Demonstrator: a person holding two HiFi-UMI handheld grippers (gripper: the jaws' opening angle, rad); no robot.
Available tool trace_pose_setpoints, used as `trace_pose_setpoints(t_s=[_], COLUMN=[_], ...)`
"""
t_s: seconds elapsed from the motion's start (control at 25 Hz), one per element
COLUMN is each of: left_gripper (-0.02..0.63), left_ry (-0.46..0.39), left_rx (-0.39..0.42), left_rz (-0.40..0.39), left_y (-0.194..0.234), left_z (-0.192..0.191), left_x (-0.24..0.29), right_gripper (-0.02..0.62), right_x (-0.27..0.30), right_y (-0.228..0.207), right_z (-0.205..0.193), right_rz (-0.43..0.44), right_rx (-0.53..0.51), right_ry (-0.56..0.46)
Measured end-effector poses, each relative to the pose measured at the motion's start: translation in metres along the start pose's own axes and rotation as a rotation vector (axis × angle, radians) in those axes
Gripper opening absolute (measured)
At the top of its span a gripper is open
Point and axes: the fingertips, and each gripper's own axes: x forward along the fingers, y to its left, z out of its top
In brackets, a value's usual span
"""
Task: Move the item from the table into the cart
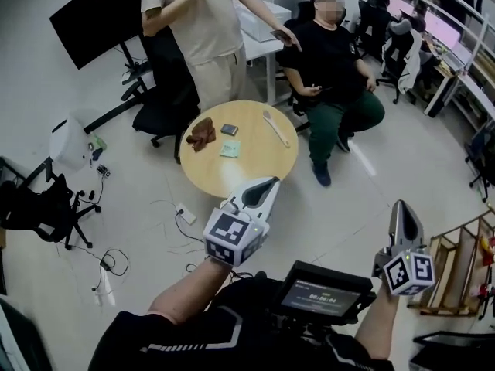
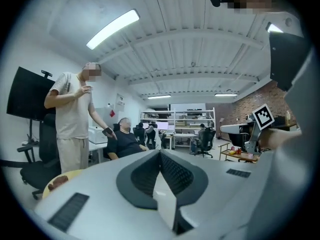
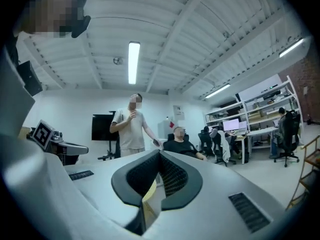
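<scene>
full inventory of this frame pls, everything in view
table: 1, light wood, round, centre
cloth: 1, brown, table's left side
box: 1, dark, right of cloth
pad: 1, pale green, just nearer than box
stick: 1, beige, table's right side
cart: 1, wooden, far right
screen: 1, black, upper left
standing person: 1, beige clothes, behind table
seated person: 1, black top, right of table
left claw: grey, shut, empty
right claw: grey, shut, empty

Both forearms reached forward, the left tool and, off to its right, the right tool, each pointing ahead with jaws pressed together.
</scene>
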Motion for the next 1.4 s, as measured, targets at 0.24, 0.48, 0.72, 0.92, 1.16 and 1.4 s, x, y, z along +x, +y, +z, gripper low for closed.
trace_pose_setpoints(t_s=[0.24,0.48,0.72,0.92,1.16,1.4], left_gripper=[0.002,0.002,0.002,0.002,0.003,0.003], left_ry=[-0.016,0.005,0.013,0.039,0.03,0.035], left_rx=[-0.033,-0.062,-0.094,-0.099,-0.13,-0.177], left_rz=[0.148,0.31,0.457,0.536,0.568,0.565], left_y=[0.132,0.205,0.245,0.296,0.389,0.504], left_z=[0.009,0.008,0.017,0.009,-0.004,-0.018], left_x=[0.026,0.072,0.106,0.135,0.155,0.164], right_gripper=[0.002,0.002,0.002,0.046,0.057,0.124], right_x=[0.154,0.28,0.379,0.463,0.567,0.662], right_y=[0.05,0.053,0.057,0.072,0.119,0.187], right_z=[-0.006,-0.016,-0.019,-0.034,-0.061,-0.104], right_rz=[0.159,0.314,0.485,0.565,0.588,0.586], right_rx=[-0.002,0.0,-0.013,-0.006,-0.021,-0.07], right_ry=[0.024,0.055,0.088,0.114,0.151,0.261])
